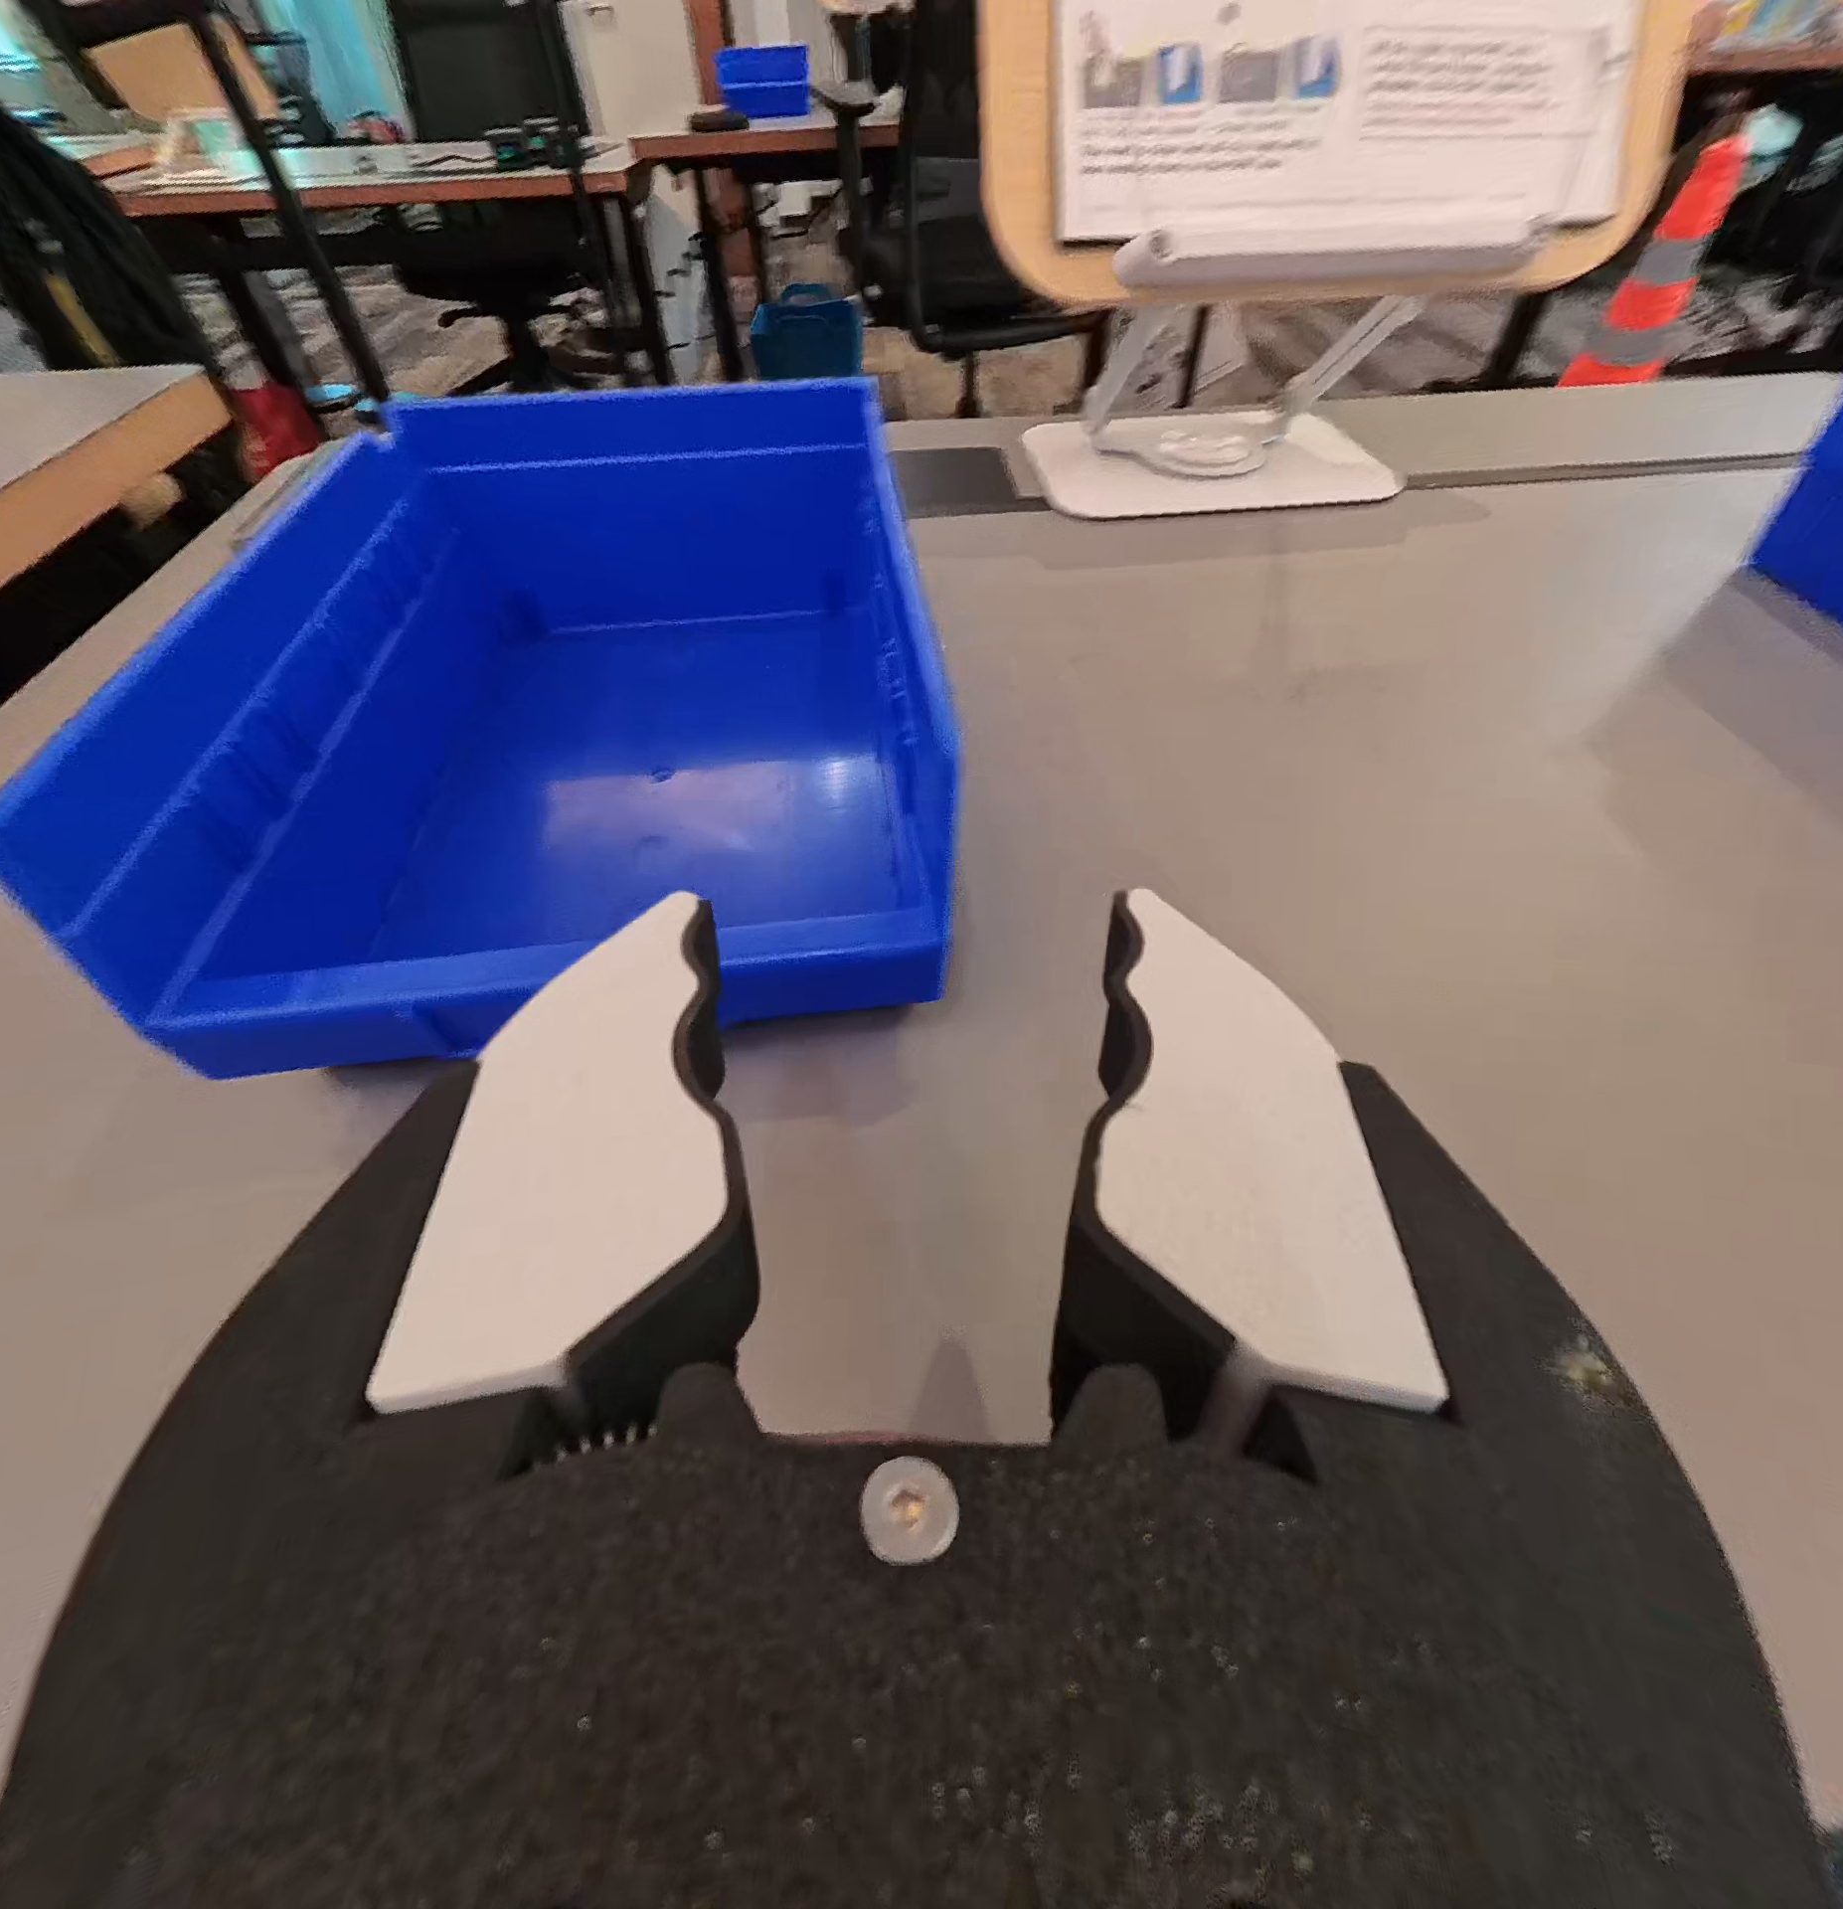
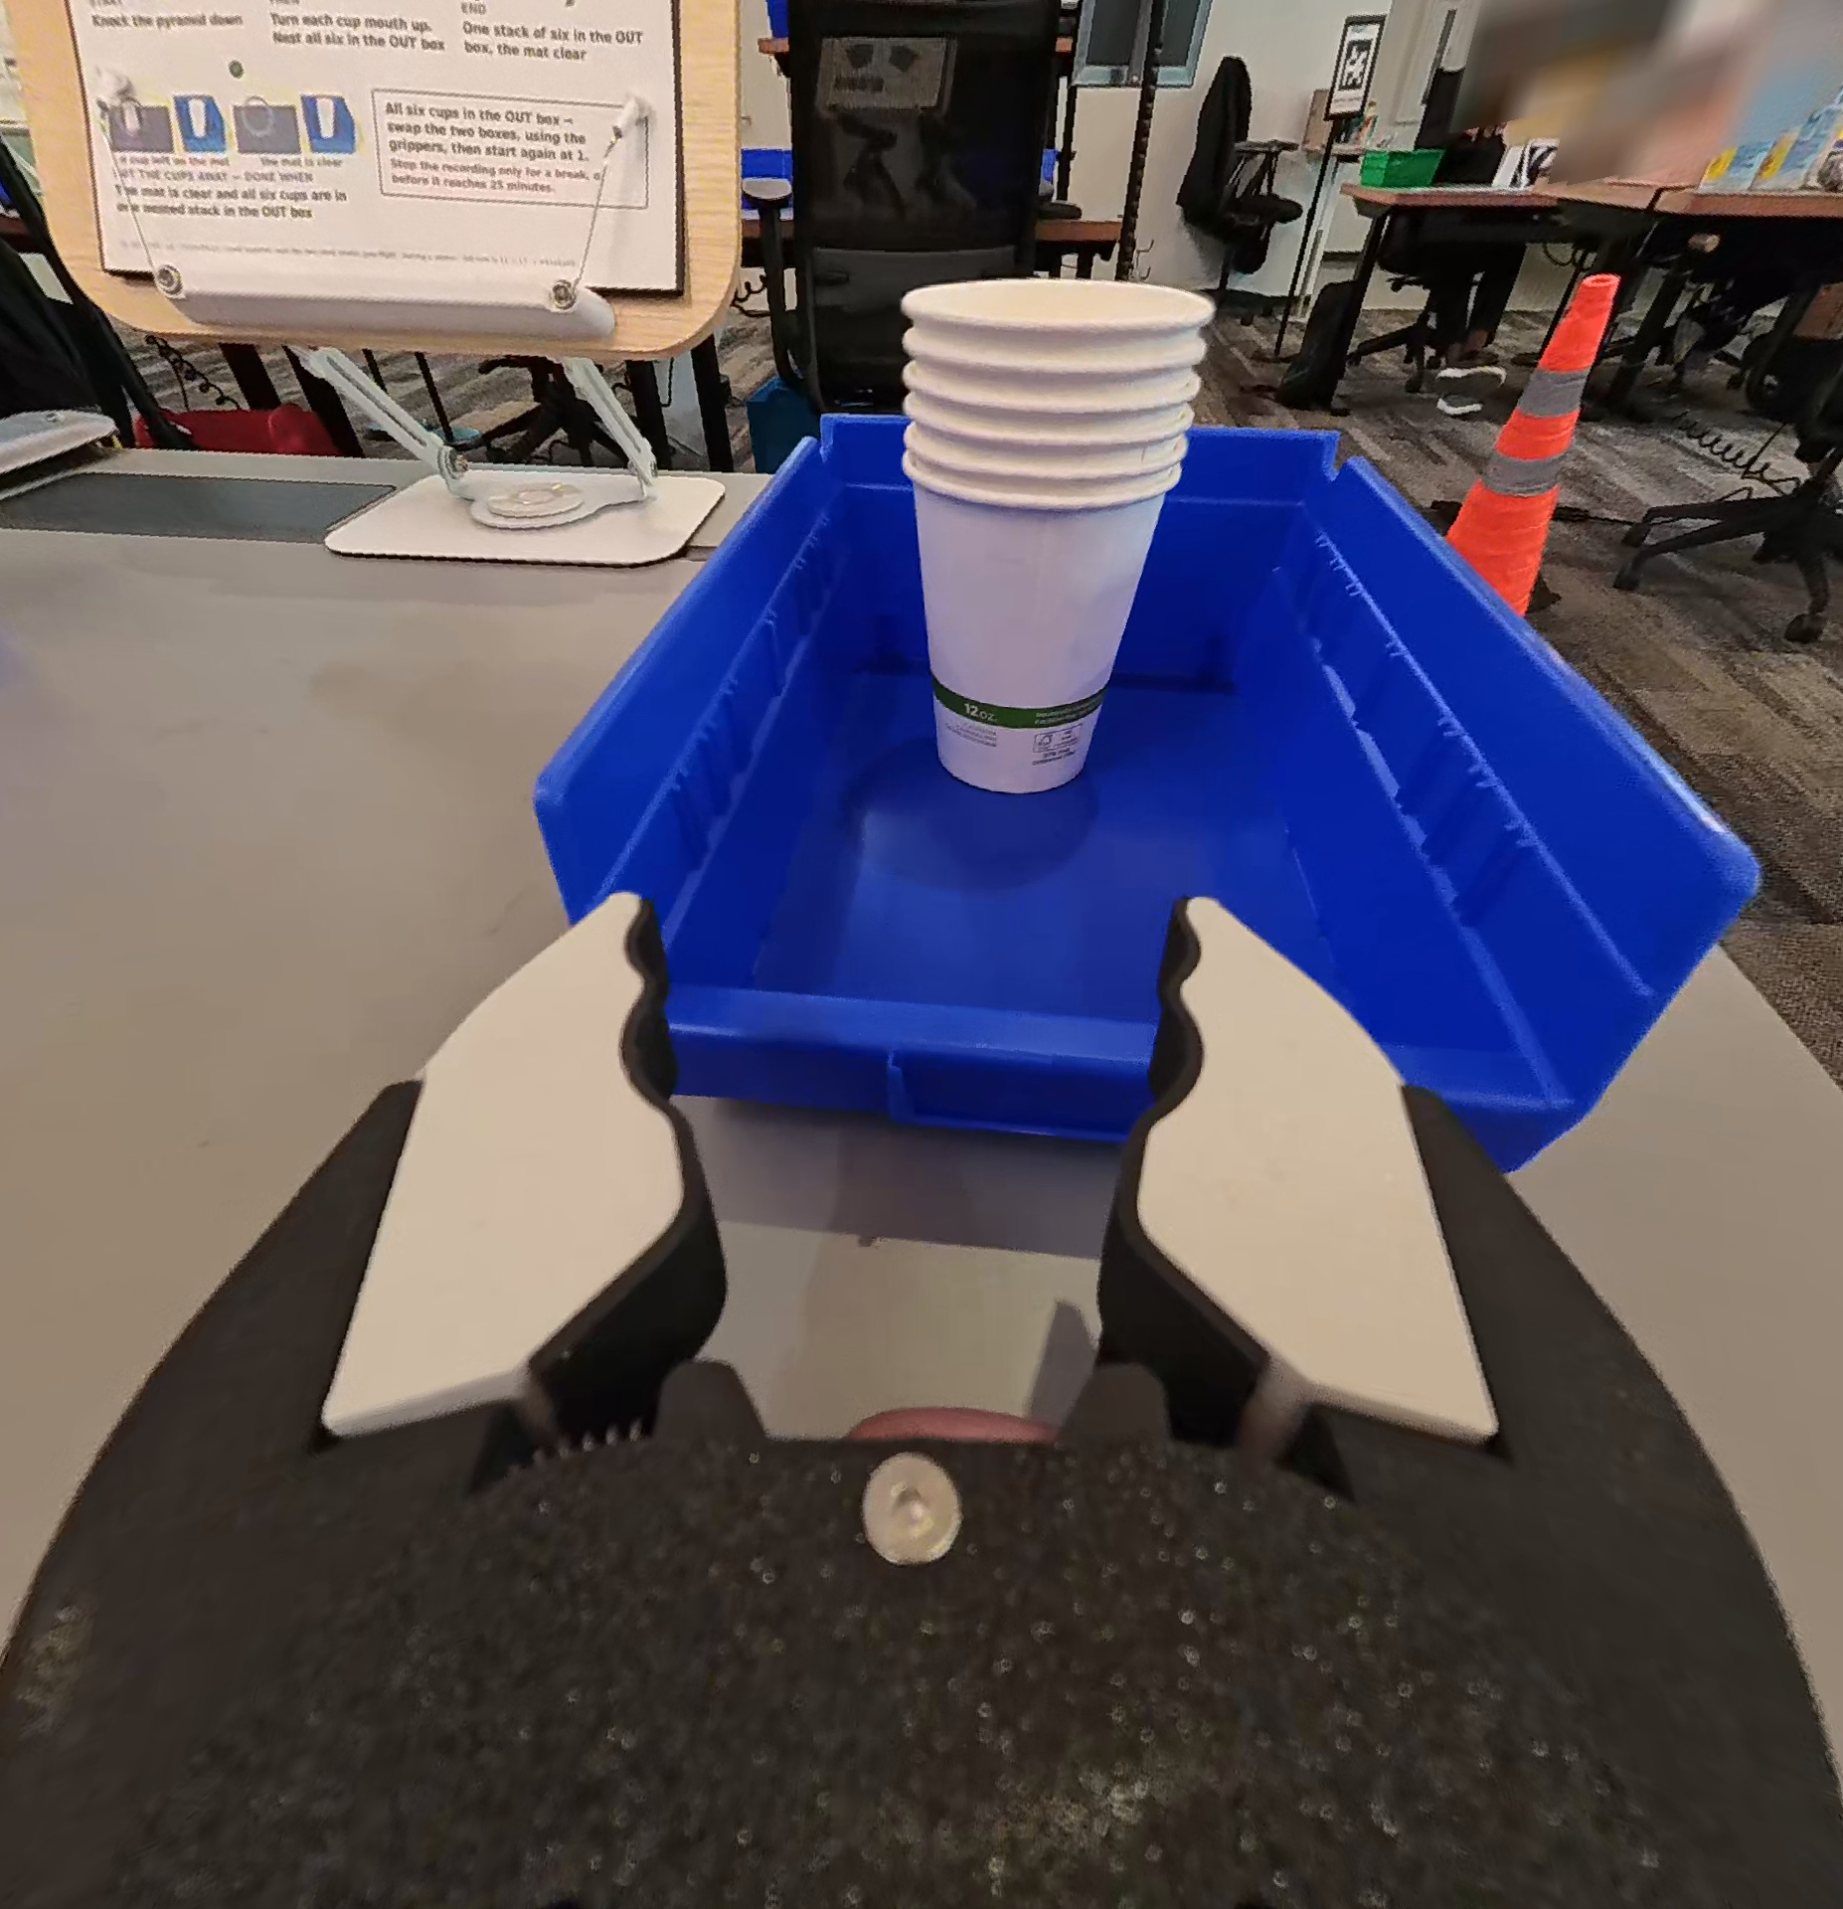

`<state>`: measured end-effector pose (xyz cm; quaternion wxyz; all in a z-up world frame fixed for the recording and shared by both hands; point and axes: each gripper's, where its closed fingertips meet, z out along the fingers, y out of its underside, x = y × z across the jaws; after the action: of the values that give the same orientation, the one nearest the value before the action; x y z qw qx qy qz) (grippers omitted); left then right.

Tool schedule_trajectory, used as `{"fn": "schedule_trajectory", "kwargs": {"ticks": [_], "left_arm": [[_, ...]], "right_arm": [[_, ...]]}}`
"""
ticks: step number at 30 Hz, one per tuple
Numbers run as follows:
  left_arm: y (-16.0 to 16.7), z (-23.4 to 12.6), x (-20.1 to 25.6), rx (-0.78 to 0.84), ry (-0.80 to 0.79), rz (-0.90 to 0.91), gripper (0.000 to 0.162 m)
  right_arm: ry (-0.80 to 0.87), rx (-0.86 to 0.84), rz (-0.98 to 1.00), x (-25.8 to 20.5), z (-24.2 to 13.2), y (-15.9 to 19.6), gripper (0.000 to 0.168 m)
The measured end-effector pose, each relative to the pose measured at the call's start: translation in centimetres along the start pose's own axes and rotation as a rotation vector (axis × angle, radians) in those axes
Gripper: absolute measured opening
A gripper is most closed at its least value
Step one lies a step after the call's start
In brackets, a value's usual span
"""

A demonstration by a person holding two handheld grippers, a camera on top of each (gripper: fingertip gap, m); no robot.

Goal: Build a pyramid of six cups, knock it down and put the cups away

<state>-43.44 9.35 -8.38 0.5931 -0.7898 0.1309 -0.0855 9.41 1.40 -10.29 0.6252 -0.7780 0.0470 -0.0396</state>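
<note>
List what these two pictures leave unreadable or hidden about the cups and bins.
- Left wrist view: second blue bin cut off by the right edge; contents unseen.
- Right wrist view: inner cups of the cup stack hidden inside the outer cup; only rims show.
- Right wrist view: right gripper covers part of the bin's front wall.

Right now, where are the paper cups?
In the right wrist view, the stack of cups stands upright inside the blue bin, toward its far end, ahead of the open right gripper.
</note>
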Motion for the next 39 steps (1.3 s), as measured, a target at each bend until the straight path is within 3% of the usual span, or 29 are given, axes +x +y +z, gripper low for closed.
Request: {"fn": "schedule_trajectory", "kwargs": {"ticks": [5,8,12,15,17,22,25,32,35,39], "left_arm": [[-1.8,0.5,11.6,-0.028,0.286,0.009,0.081],[-2.6,2.3,21.6,-0.073,0.437,0.116,0.084],[-3.2,3.6,36.2,-0.129,0.689,0.077,0.084],[-1.7,5.6,44.8,-0.198,0.76,0.157,0.092],[-1.1,8.2,47.8,-0.209,0.726,0.199,0.092],[-0.8,12.9,49.2,-0.28,0.653,0.07,0.08],[-1.2,13.5,48.1,-0.275,0.648,0.011,0.05],[-1.5,15.0,43.5,-0.264,0.433,0.066,0.013],[-1.6,15.4,42.5,-0.257,0.362,0.088,0.007],[-2.0,15.3,40.8,-0.219,0.297,0.105,0.005]], "right_arm": [[0.042,0.021,0.027,2.0,-0.3,-0.4,0.09],[0.088,0.016,0.016,3.9,-0.4,-0.4,0.091],[0.148,0.016,0.037,6.7,-0.8,-0.4,0.091],[0.184,0.002,0.042,8.7,-0.8,-0.1,0.089],[0.206,-0.014,0.047,9.9,-0.7,0.3,0.089],[0.231,-0.041,0.114,11.8,-0.6,1.1,0.088],[0.239,-0.054,0.16,12.2,0.2,1.2,0.074],[0.289,-0.106,0.189,11.3,1.6,1.8,0.055],[0.213,-0.103,0.225,8.7,2.2,1.8,0.03],[0.255,-0.127,0.277,7.3,2.0,1.5,0.003]]}}
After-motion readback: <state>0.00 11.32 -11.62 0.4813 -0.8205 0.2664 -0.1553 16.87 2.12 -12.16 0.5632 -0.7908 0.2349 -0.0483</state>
